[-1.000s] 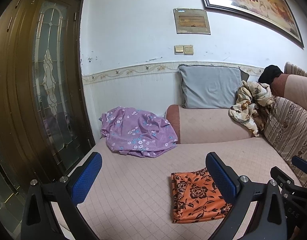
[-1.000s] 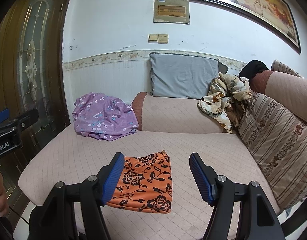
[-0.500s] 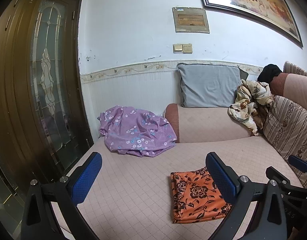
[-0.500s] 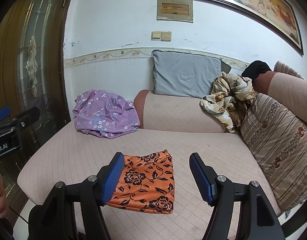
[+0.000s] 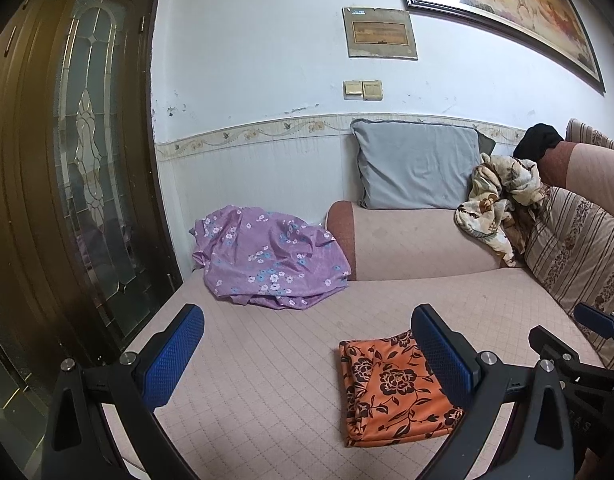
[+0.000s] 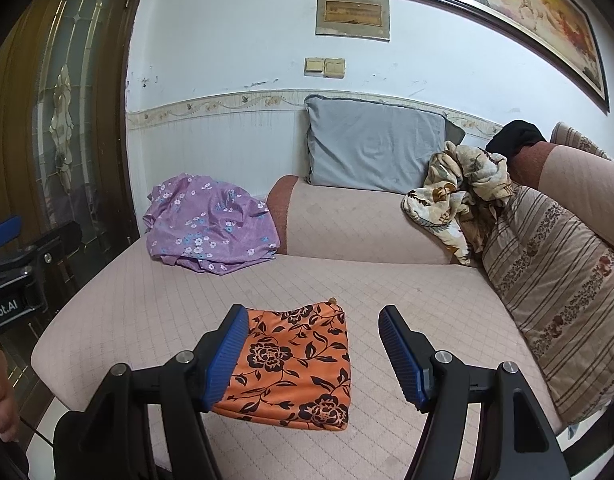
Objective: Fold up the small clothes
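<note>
Soft even indoor light, sharp focus, strong fisheye bending, dark vignetted corners.

Grey pillow (image 5: 417, 168) (against the wall), striped cushion (image 6: 559, 276), wooden door (image 5: 67, 160)

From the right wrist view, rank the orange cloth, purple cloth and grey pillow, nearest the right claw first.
1. Orange cloth: folded, just ahead of the right claw.
2. Purple cloth: crumpled, far left of the sofa.
3. Grey pillow: against the back wall.
</note>
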`<state>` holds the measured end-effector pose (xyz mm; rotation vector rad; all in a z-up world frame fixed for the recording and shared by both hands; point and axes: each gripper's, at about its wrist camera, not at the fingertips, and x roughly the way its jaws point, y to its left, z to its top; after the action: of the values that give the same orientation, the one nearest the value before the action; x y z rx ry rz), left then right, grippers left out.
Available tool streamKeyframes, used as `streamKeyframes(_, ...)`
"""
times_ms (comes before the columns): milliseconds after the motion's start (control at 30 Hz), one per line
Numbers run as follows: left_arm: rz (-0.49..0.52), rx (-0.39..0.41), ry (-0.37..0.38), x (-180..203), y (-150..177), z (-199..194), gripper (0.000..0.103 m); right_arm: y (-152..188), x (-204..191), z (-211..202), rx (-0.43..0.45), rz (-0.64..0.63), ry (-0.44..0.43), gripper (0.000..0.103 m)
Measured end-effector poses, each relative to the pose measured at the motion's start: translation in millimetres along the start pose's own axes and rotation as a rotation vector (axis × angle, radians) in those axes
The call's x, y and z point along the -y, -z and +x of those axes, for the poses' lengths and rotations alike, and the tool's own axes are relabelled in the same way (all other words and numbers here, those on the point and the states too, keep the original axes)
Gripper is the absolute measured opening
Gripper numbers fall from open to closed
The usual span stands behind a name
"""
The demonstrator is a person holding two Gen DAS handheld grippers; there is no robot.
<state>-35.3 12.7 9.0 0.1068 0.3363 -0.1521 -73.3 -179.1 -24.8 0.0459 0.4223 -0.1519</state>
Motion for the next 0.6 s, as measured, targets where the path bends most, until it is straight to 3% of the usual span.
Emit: streamKeyframes(600,-0.003,-0.002,0.008,-7,0,13,0.103,-11,-6,17,0.009,0.007,-0.004,0.071)
